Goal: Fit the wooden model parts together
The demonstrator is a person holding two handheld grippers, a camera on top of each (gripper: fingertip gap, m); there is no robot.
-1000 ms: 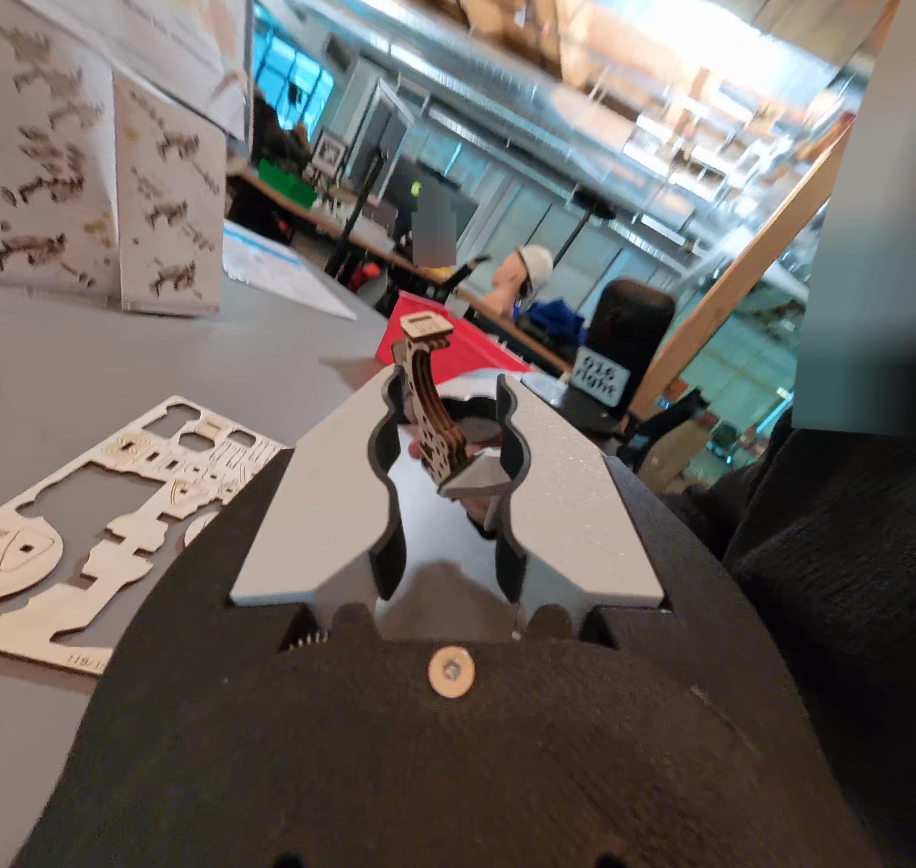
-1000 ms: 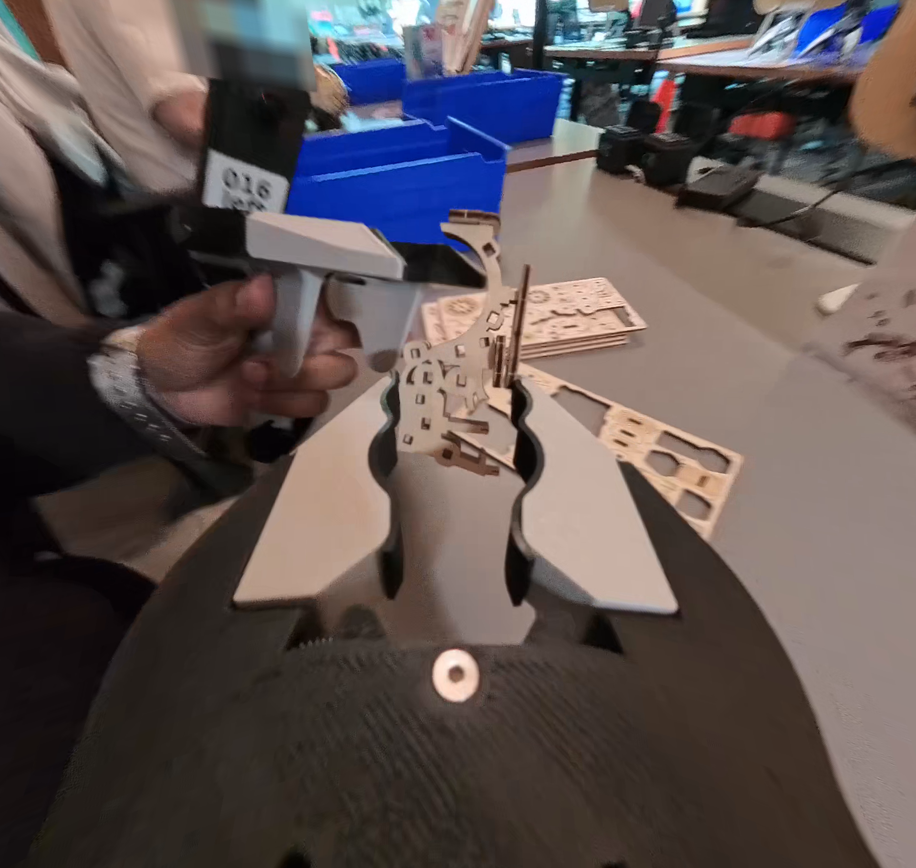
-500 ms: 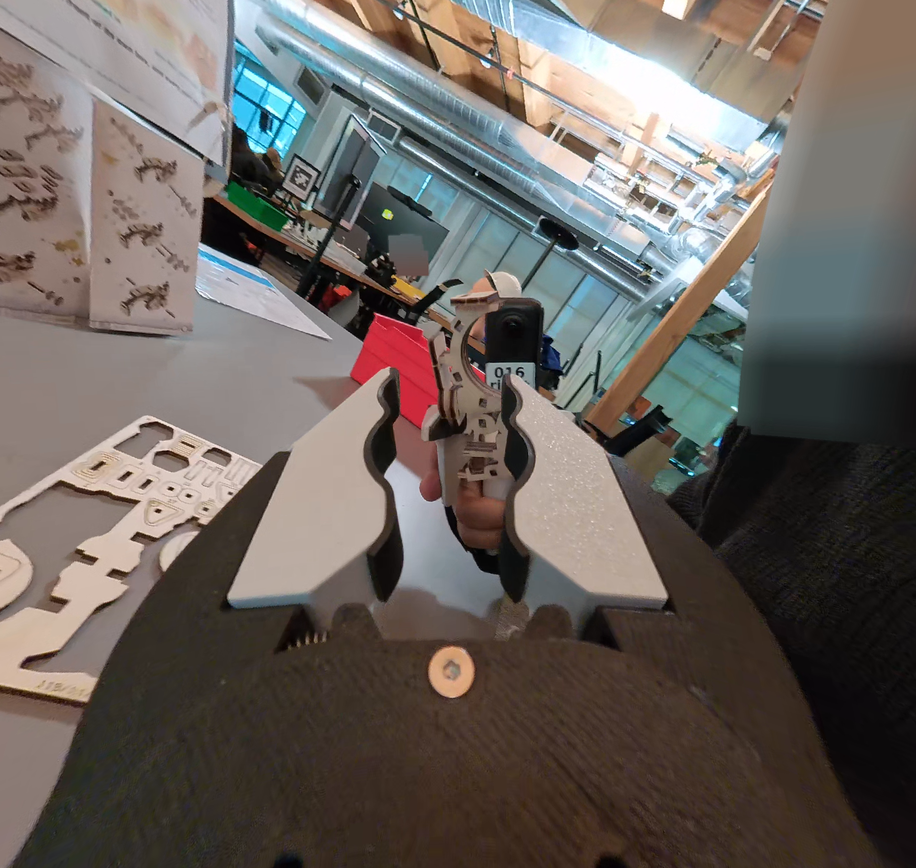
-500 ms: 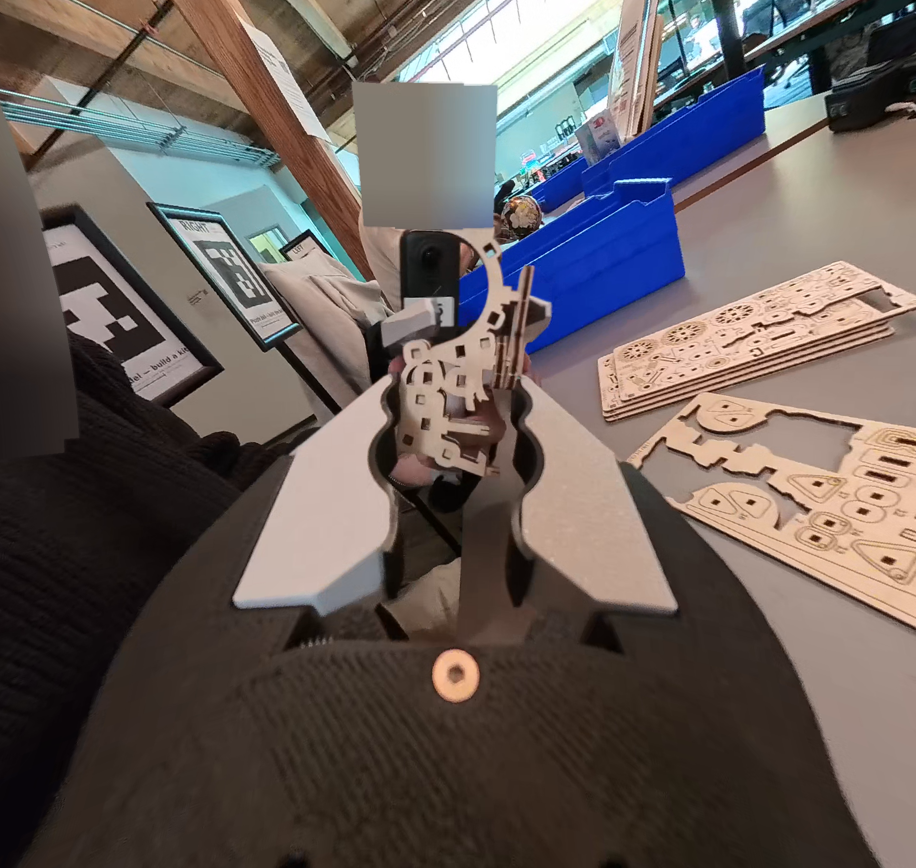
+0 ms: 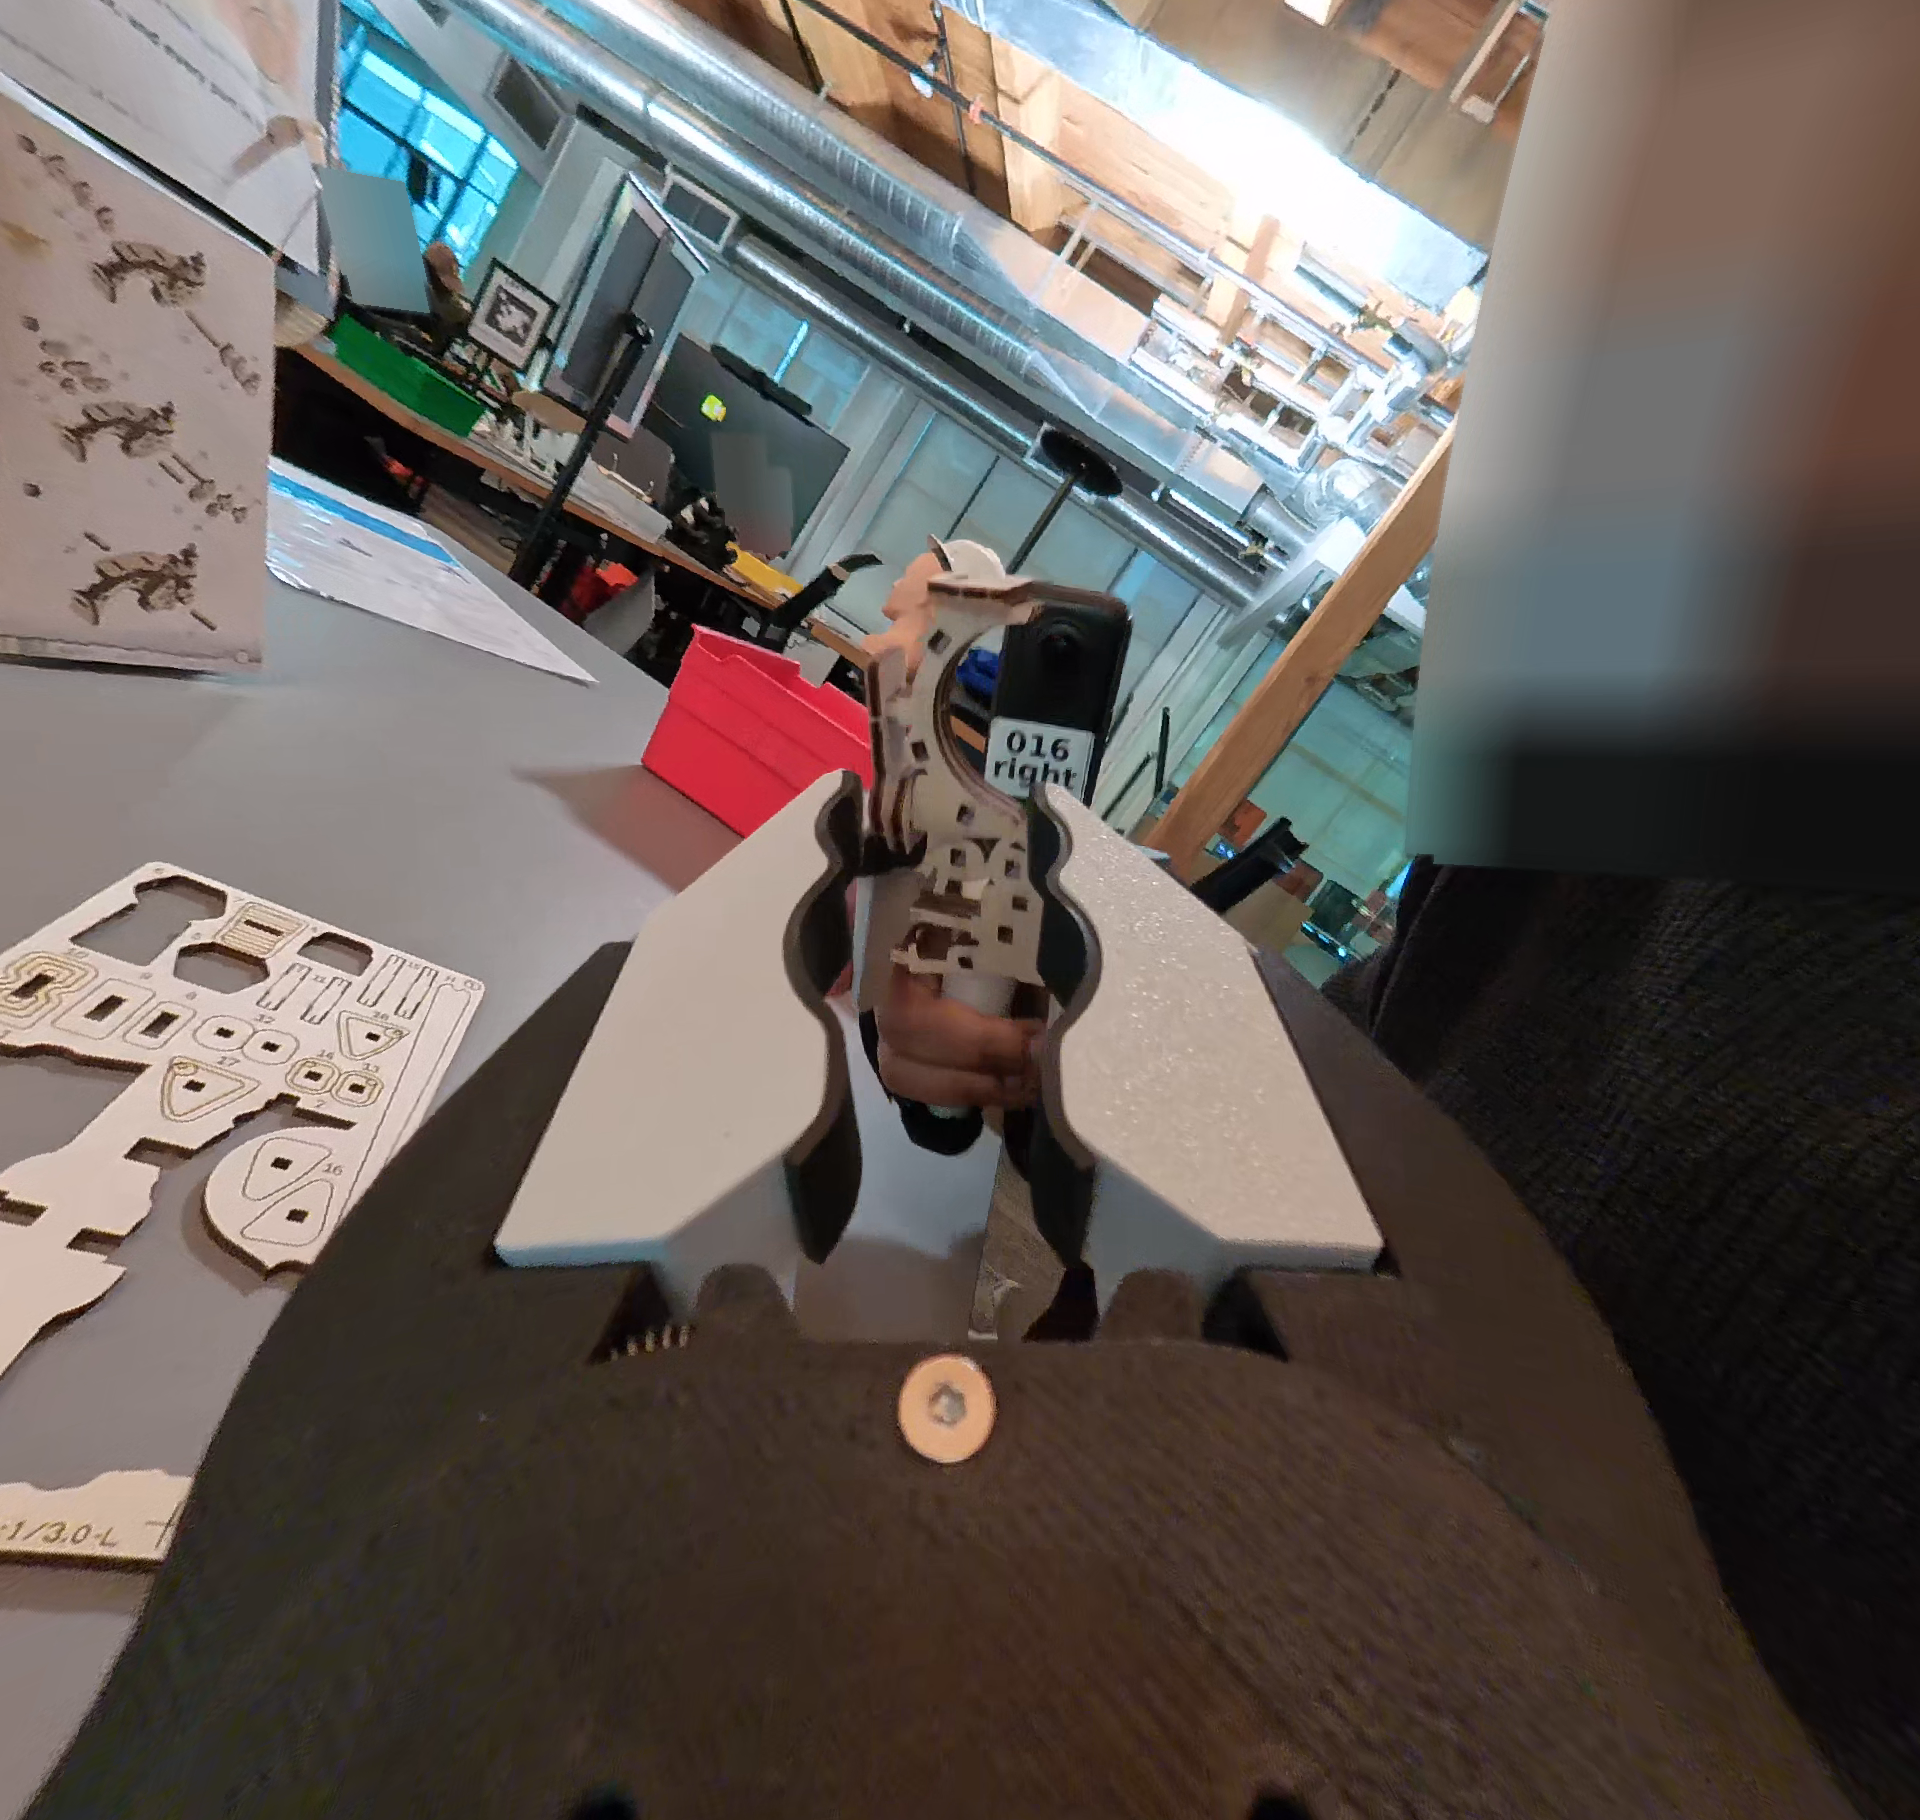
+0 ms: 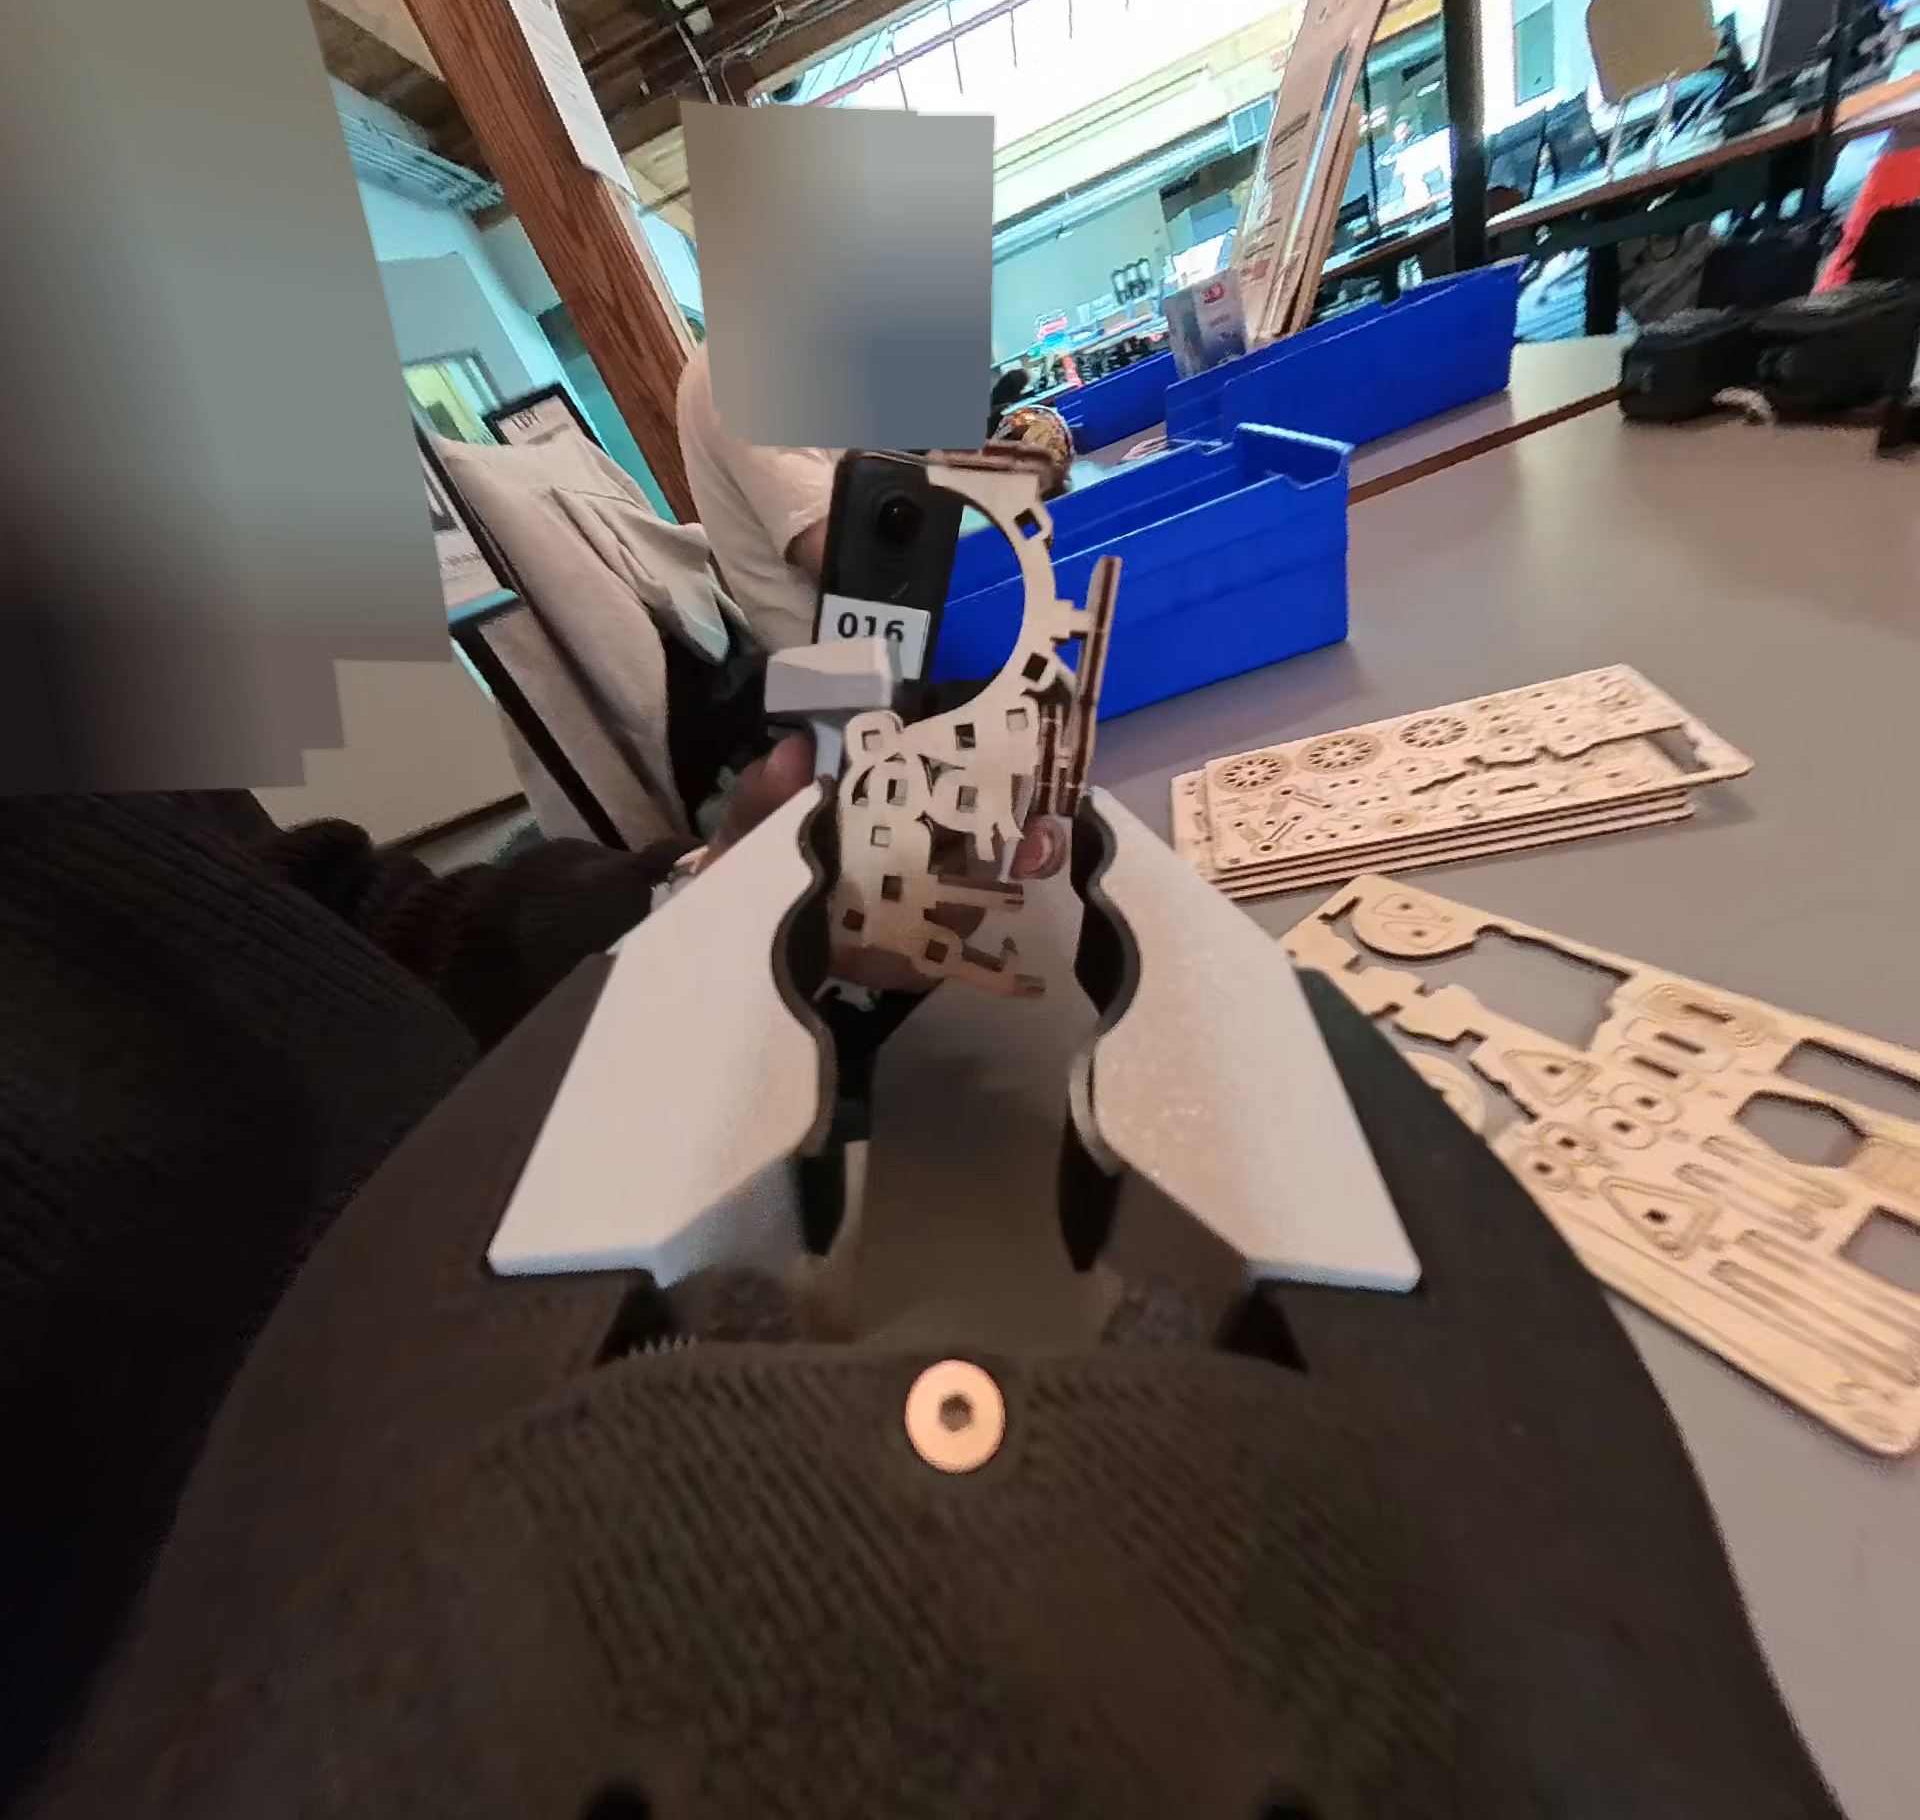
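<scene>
A pale wooden model assembly, a slotted plate with a curved arm and a crosswise piece on its right, is held upright between my right gripper's fingers. In the left wrist view the same assembly stands between my left gripper's fingers. It touches the right finger, and a thin gap shows at the left one. The two grippers face each other above the table edge. One left fingertip shows beside the assembly.
A punched-out wooden sheet lies on the grey table, also seen in the right wrist view, beside a stack of full sheets. A red bin, blue bins and a standing instruction sheet are farther off. Both grippers' tips are close together, under 4 cm apart.
Both grippers have swung round to face each other head-on. The assembly has turned from edge-on to face-on for the left camera. The left fingers have narrowed around it.
</scene>
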